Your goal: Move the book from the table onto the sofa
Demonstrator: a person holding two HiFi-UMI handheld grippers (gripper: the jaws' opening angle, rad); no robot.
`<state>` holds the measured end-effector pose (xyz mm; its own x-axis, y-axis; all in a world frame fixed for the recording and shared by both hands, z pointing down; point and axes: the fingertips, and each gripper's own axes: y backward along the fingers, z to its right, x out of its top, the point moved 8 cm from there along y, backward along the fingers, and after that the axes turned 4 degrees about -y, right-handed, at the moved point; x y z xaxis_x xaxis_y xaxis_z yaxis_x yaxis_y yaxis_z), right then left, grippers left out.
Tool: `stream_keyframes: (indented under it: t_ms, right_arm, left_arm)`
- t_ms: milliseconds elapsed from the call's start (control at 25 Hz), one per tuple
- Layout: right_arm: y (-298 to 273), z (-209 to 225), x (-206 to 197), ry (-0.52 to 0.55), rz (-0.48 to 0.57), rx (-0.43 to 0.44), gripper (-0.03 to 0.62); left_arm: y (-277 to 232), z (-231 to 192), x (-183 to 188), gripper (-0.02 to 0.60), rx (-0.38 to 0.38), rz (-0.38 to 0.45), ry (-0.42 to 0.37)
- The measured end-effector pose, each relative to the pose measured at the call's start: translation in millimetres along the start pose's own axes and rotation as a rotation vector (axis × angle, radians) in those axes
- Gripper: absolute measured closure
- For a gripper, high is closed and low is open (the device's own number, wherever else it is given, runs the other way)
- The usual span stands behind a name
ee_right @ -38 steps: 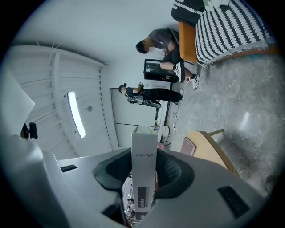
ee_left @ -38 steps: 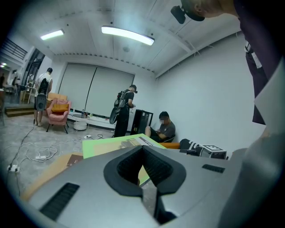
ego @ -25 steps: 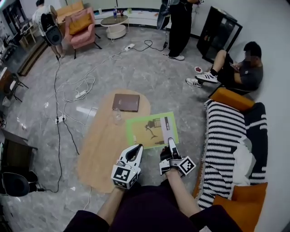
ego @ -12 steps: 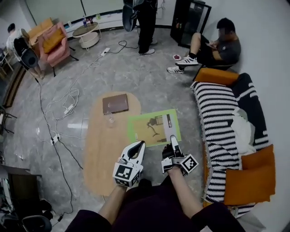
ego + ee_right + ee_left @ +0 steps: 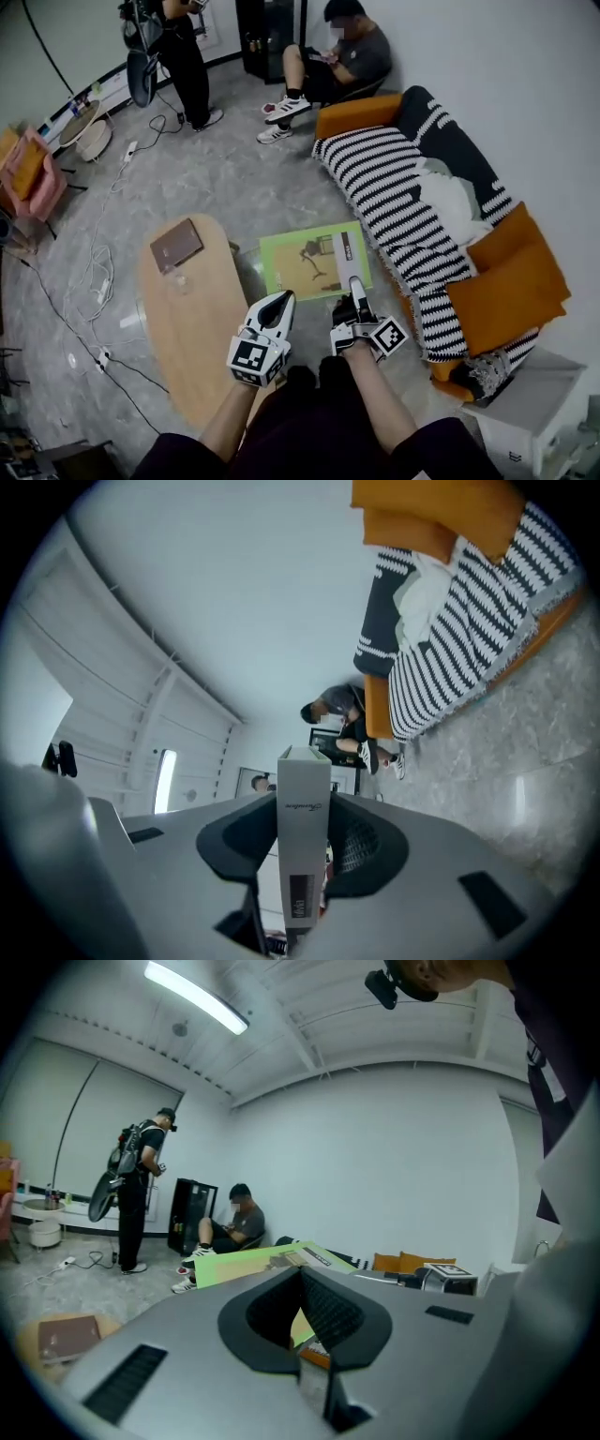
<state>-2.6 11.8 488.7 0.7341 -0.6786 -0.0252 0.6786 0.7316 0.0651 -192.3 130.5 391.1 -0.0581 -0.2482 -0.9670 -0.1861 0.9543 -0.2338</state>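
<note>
- Right gripper (image 5: pixel 357 289): fingers clamped on the grey edge strip of the book (image 5: pixel 309 264), one on each face.
- Book: green cover, held roughly flat in the air, clear of the counter (image 5: pixel 192 323), over the floor between counter and sofa (image 5: pixel 511 281).
- Left gripper (image 5: pixel 281 302): fingers closed tip to tip, nothing between them, near the book's near corner.
- Counter: oval, wooden, bears a brown notebook (image 5: pixel 176 246).
- Sofa: orange, draped with a striped blanket (image 5: pixel 394 202).

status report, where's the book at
Right gripper clamped on book edge, left gripper shut, empty. Book airborne between table and sofa. Striped blanket covers sofa seat.
</note>
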Motion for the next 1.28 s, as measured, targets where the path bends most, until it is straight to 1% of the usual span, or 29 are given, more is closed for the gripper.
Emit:
stream_keyframes:
  t_ms: [80,160,320,480,640,800,1040,1280]
  right_arm:
    - [16.8,4.4,36.9,-0.001,0.070,0.005,0.433]
    - [30.6,6.2,70.3,0.000,0.123,0.007,0.433]
    - [53.5,-1.0,112.3,0.008,0.201,0.008,0.433]
    - [82.1,7.4,166.5,0.012,0.273,0.000,0.433]
    - [101.8,12.4,208.1,-0.002,0.333,-0.003,0.433]
    - [112.7,14.4,237.0,-0.009,0.376,0.005,0.433]
    - [126.4,22.7,281.0,-0.011,0.451,-0.010,0.433]
    - [120.9,31.6,302.7,-0.015,0.508,-0.025,0.433]
  left_arm:
    - [-28.6,25.8,0.5,0.568,-0.059,-0.007,-0.023]
    - [-53.9,49.3,2.7,0.568,-0.100,-0.014,-0.032]
    - [-86.3,83.2,13.5,0.568,-0.176,-0.017,-0.044]
    - [-132.9,127.5,11.8,0.568,-0.239,-0.030,-0.062]
    - [-167.9,163.3,13.1,0.568,-0.286,-0.044,-0.077]
    - [-198.1,187.8,15.9,0.568,-0.328,-0.048,-0.094]
    - [-242.1,219.5,21.5,0.568,-0.393,-0.057,-0.125]
    - [-281.5,220.5,20.3,0.568,-0.449,-0.073,-0.142]
